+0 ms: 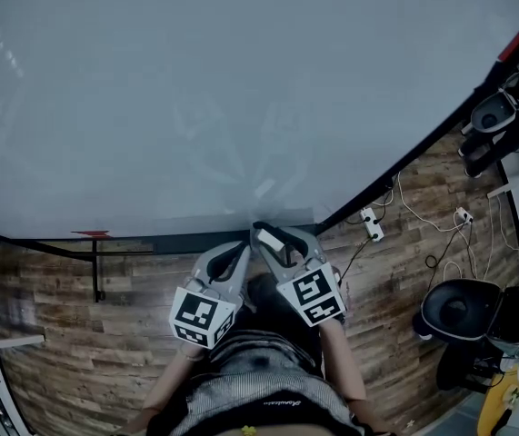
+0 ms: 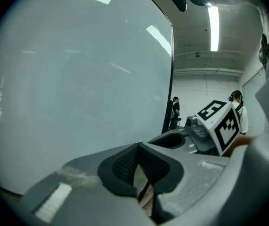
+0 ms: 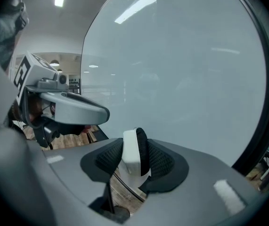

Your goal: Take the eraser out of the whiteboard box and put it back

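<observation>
At the lower edge of the whiteboard (image 1: 195, 89), the right gripper (image 1: 269, 235) clamps the eraser (image 3: 134, 152) between its pads – white body to one side, dark felt to the other, standing on edge and clear of the dark ledge (image 1: 150, 241) below the board, which I take to be where the box sits. The eraser looks out, so the return is next: keep the squeeze steady, bring it down level over the box, and let go only once it rests – it sits high in the pads and could tip. Both forearms reach forward side by side; the right gripper tilts downward toward the board. The left gripper (image 1: 241, 249) sits just beside it, its jaws together on nothing.
</observation>
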`<state>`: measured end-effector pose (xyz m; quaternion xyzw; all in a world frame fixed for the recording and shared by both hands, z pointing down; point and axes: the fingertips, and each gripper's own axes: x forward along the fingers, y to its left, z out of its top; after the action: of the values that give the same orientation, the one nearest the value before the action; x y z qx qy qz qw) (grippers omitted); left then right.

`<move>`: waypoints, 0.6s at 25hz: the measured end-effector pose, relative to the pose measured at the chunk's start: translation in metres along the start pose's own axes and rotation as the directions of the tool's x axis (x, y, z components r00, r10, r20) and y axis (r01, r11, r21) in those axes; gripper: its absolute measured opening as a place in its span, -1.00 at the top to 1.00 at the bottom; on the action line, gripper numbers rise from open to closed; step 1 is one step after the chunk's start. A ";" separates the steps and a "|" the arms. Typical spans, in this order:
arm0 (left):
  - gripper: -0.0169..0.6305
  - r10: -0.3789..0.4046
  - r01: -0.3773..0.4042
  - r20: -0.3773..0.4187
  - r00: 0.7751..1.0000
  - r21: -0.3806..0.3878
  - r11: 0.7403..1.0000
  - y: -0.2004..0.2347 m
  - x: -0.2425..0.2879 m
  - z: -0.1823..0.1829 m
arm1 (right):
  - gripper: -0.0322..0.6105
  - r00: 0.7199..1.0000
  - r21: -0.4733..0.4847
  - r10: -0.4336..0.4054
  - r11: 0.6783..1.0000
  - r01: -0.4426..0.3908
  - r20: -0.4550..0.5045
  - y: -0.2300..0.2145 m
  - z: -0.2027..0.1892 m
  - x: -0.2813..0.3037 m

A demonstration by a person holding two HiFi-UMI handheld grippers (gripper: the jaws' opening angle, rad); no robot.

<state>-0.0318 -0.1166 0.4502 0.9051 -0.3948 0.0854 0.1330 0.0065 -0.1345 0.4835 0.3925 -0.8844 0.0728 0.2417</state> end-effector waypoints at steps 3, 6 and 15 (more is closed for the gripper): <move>0.94 0.005 -0.005 0.002 1.000 0.005 1.000 0.000 -0.001 0.000 | 0.38 1.000 -0.003 -0.005 1.000 0.005 0.005 -0.001 0.004 -0.004; 0.94 0.012 -0.011 -0.002 1.000 0.027 1.000 0.000 -0.002 -0.002 | 0.38 1.000 -0.003 -0.012 1.000 0.012 0.015 0.000 0.009 -0.009; 0.94 0.010 -0.010 0.006 1.000 0.026 1.000 -0.006 -0.008 -0.004 | 0.38 0.998 0.001 -0.043 0.999 0.043 0.049 -0.001 0.030 -0.030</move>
<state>-0.0335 -0.1058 0.4509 0.9050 -0.3987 0.0884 0.1195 0.0128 -0.1250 0.4428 0.4134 -0.8813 0.0580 0.2214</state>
